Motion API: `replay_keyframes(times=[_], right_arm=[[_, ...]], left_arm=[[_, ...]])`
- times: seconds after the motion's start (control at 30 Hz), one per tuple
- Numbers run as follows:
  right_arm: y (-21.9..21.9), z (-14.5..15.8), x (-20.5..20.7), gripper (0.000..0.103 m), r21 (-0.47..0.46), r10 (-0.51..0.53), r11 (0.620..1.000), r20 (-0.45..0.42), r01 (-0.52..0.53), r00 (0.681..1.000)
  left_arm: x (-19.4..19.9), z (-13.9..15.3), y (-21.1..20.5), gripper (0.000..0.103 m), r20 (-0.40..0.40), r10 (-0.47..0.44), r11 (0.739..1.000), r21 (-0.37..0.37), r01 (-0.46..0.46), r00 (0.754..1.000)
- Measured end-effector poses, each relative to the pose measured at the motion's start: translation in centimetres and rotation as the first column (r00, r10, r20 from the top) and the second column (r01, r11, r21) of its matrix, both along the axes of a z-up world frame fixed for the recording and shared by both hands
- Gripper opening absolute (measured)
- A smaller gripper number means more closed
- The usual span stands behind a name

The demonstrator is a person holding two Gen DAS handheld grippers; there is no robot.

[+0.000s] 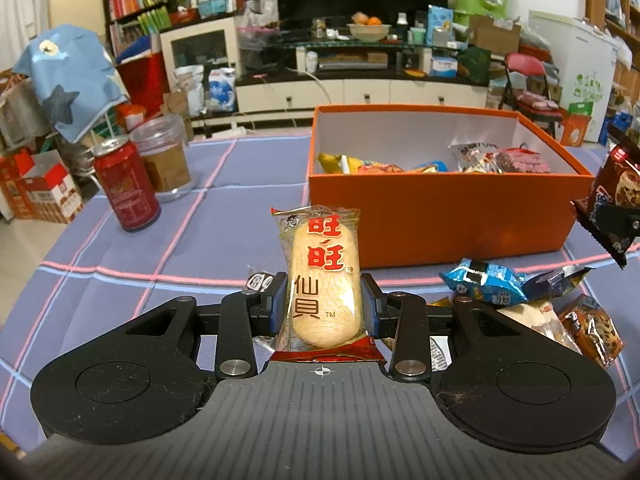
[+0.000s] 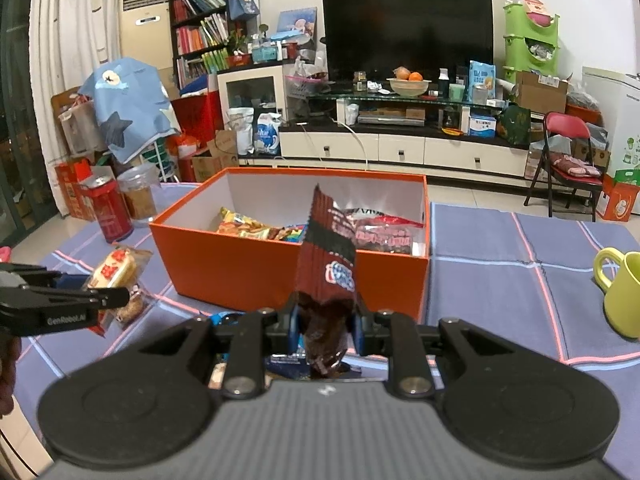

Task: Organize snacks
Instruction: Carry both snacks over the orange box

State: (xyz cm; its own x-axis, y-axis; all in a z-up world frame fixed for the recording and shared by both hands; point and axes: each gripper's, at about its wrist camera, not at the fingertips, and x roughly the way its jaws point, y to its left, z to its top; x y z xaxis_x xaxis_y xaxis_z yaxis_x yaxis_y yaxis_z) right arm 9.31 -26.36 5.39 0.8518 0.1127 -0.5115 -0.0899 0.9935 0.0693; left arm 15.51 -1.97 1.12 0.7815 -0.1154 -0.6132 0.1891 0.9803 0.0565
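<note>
My left gripper (image 1: pixel 323 300) is shut on a rice cracker packet (image 1: pixel 322 276), clear wrap with red characters, held upright above the checked tablecloth. In front of it and to the right stands the orange box (image 1: pixel 436 216), open, with several snack packets (image 1: pixel 472 160) inside. My right gripper (image 2: pixel 325 326) is shut on a dark red cookie packet (image 2: pixel 328 264), standing up in front of the orange box (image 2: pixel 256 268). The cookie packet (image 1: pixel 612 204) also shows at the right edge of the left wrist view. The left gripper (image 2: pixel 96 300) with its cracker (image 2: pixel 114 270) is at the left of the right wrist view.
Loose snack packets (image 1: pixel 520 292) lie on the cloth right of my left gripper. A red can (image 1: pixel 126 184) and a clear lidded jar (image 1: pixel 164 160) stand at the table's left. A yellow-green mug (image 2: pixel 622 292) sits at the right. Room clutter and a TV stand lie beyond.
</note>
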Motion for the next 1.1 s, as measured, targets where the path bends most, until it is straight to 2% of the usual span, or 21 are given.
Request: replay_keyframes(times=[0.37, 0.43, 0.57, 0.63, 0.87, 0.97, 1.1], right_arm=[[0.6, 0.8, -0.6, 0.023, -0.012, 0.019, 1.0, 0.038, -0.018, 0.999], [0.8, 1.1, -0.8, 0.023, -0.01, 0.018, 1.0, 0.046, -0.018, 0.999], [0.8, 2.5, -0.4, 0.023, 0.011, 0.009, 1.0, 0.081, -0.01, 0.997], [0.8, 3.4, 0.1, 0.023, 0.018, 0.006, 1.0, 0.102, -0.007, 0.995], [-0.1, 6.8, 3.5, 0.023, 0.075, -0.038, 0.997, 0.171, 0.025, 0.984], [-1.0, 6.9, 5.7, 0.023, 0.145, -0.067, 0.989, 0.183, 0.04, 0.981], [-1.2, 5.1, 8.9, 0.023, 0.201, -0.07, 0.979, 0.124, 0.044, 0.99]], left_arm=[[-0.4, 0.9, 0.2, 0.01, 0.012, -0.005, 1.0, -0.023, 0.005, 1.0], [-0.4, 1.6, 0.4, 0.01, 0.018, -0.002, 0.999, -0.044, 0.003, 1.0], [-0.1, 4.3, -0.1, 0.01, 0.087, 0.01, 0.998, -0.057, -0.005, 0.996], [0.7, 5.6, -0.4, 0.01, 0.115, 0.014, 0.998, -0.066, -0.006, 0.993], [5.5, 8.6, -2.4, 0.01, 0.139, 0.004, 0.989, -0.15, 0.017, 0.99], [7.7, 8.0, -3.7, 0.01, 0.109, -0.001, 0.987, -0.162, 0.019, 0.994], [10.1, 5.9, -6.4, 0.01, 0.056, -0.028, 0.991, -0.13, 0.035, 0.998]])
